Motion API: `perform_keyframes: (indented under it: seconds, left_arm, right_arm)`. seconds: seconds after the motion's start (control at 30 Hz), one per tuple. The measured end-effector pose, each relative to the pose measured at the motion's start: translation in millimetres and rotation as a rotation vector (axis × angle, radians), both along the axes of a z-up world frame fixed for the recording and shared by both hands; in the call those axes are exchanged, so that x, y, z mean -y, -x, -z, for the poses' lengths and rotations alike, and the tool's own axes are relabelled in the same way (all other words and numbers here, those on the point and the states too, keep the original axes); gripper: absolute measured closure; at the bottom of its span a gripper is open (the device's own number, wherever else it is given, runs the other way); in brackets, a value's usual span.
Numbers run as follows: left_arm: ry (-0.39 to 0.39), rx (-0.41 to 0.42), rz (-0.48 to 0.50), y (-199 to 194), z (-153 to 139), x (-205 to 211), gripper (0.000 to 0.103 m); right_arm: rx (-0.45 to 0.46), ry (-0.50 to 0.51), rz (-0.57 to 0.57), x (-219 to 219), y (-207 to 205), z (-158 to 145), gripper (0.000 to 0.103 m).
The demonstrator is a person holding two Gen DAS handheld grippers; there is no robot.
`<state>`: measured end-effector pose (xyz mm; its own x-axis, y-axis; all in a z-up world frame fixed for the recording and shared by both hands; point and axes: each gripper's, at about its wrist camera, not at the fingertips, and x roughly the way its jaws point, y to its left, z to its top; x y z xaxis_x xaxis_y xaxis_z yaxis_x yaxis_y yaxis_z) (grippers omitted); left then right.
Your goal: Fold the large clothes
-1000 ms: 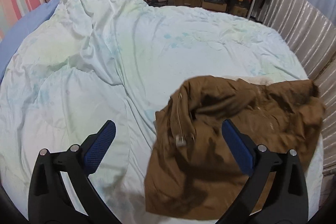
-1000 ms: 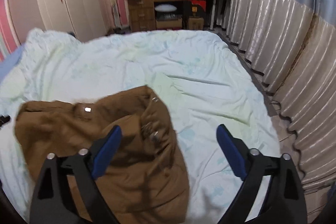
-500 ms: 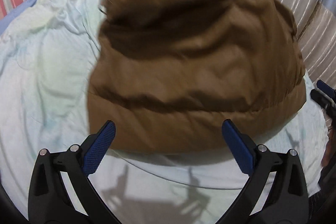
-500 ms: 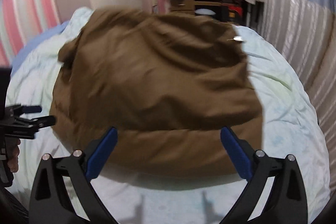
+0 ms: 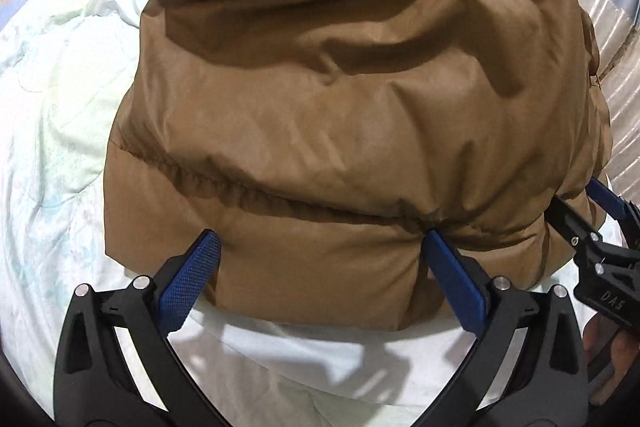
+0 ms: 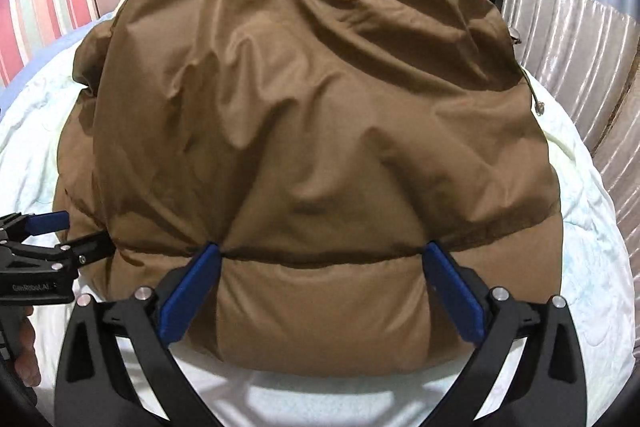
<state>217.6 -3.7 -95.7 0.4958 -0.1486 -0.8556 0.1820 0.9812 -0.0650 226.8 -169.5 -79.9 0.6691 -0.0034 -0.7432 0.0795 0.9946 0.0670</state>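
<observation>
The brown padded jacket [image 6: 312, 131] is lying in a puffy heap on the quilt-covered bed [image 5: 56, 115], its stitched hem band hanging close to the near edge of the bed and the bulk rising toward the far side. The left gripper [image 5: 320, 275] and the right gripper [image 6: 320, 279] are both reaching onto that hem band side by side, each with its blue pads spread wide and the padded hem bulging between them; neither is clamping the fabric yet. The likely trouble, as I judge it, is the slick, thick filling squeezing out of the jaws as they close, leaving only the outer shell pinched, so the fold would be dragging crooked. A metal zip pull [image 6: 539, 109] is dangling at the jacket's right edge and could be snagging the quilt. No containers are showing near the jacket.
</observation>
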Motion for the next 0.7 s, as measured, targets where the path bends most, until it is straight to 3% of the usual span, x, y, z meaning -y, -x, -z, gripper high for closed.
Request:
perform_keyframes:
  seconds: [0.23,0.4,0.53,0.7]
  left_arm:
    - [-0.019,0.028,0.018,0.1,-4.0,8.3,0.003]
    - [-0.007,0.028,0.012,-6.4,-23.8,2.4,0.003]
    - [-0.002,0.050,0.007,-30.7,-41.9,2.1,0.003]
    - [-0.017,0.024,-0.031,-93.1,-62.5,6.3,0.003]
  right_arm:
    - [0.004,0.000,0.003,-0.9,0.0,0.6,0.001]
    - [0.007,-0.002,0.002,-4.1,7.1,-4.7,0.002]
    - [0.039,-0.045,0.032,20.0,-7.3,-21.7,0.002]
    - [-0.101,-0.184,0.085,70.1,-62.8,-23.6,0.002]
